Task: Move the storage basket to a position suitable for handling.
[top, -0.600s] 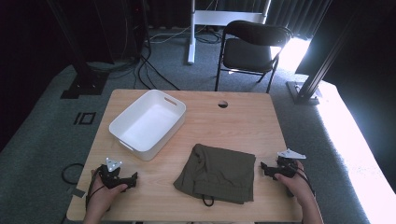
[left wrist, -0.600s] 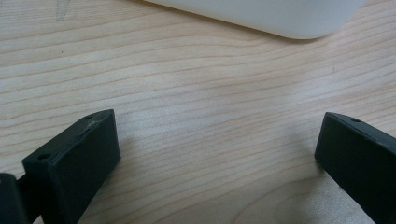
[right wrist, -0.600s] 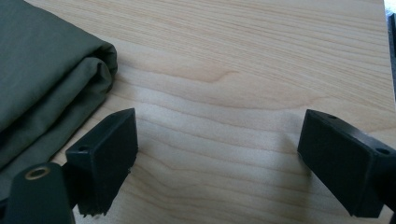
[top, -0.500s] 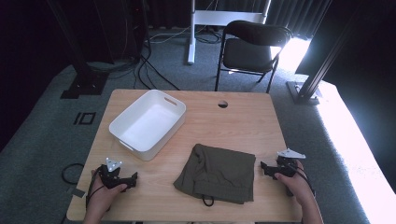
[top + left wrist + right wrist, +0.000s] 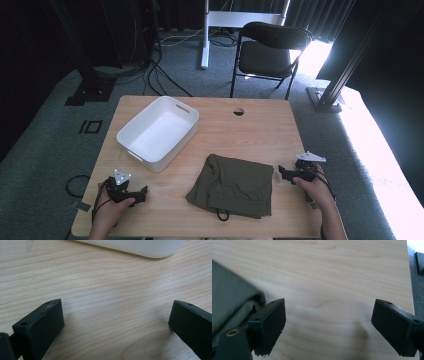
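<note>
An olive-green folded garment (image 5: 232,185) lies on the wooden table (image 5: 250,132) near its front edge, a dark drawstring loop poking out at its front. My right gripper (image 5: 281,173) rests on the table just right of the garment, jaws wide apart and empty; in the right gripper view (image 5: 328,326) the garment (image 5: 232,300) lies beside the left jaw. My left gripper (image 5: 144,192) rests at the front left, open over bare wood (image 5: 116,326). A white plastic bin (image 5: 159,131) stands behind it, its lower wall (image 5: 140,246) visible in the left gripper view.
A round cable hole (image 5: 238,111) sits near the table's far edge. Beyond the table stand a black folding chair (image 5: 269,50), a white stand leg (image 5: 205,35) and floor cables (image 5: 150,75). The table's right edge (image 5: 410,277) runs close to my right gripper.
</note>
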The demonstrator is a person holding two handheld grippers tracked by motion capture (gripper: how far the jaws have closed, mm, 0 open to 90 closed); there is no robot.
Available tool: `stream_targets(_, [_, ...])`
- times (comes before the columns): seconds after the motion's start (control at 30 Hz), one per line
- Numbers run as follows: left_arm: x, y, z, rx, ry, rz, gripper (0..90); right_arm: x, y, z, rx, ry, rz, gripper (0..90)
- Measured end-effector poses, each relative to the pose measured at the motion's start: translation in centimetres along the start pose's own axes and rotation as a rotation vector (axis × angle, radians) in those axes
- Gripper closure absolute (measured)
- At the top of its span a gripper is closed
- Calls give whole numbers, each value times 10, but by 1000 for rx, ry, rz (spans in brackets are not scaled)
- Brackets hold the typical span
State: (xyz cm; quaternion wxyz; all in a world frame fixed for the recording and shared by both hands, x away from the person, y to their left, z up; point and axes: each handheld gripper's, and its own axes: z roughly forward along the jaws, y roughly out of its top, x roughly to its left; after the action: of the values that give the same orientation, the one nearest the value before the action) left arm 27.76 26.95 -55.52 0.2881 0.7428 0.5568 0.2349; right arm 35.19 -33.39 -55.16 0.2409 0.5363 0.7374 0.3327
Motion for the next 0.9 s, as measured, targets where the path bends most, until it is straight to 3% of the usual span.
stream_targets(0.3, [0,6,-2,-5,13,11,11,3,25,10,-41,21,-3,122])
stream_targets(0.6, [-2,11,-4,-10,10,20,12,16,53,24,-59,52,-46,121])
stream_targets(0.9, [-3,12,-2,-14,-3,4,12,36,86,40,-75,103,-87,124])
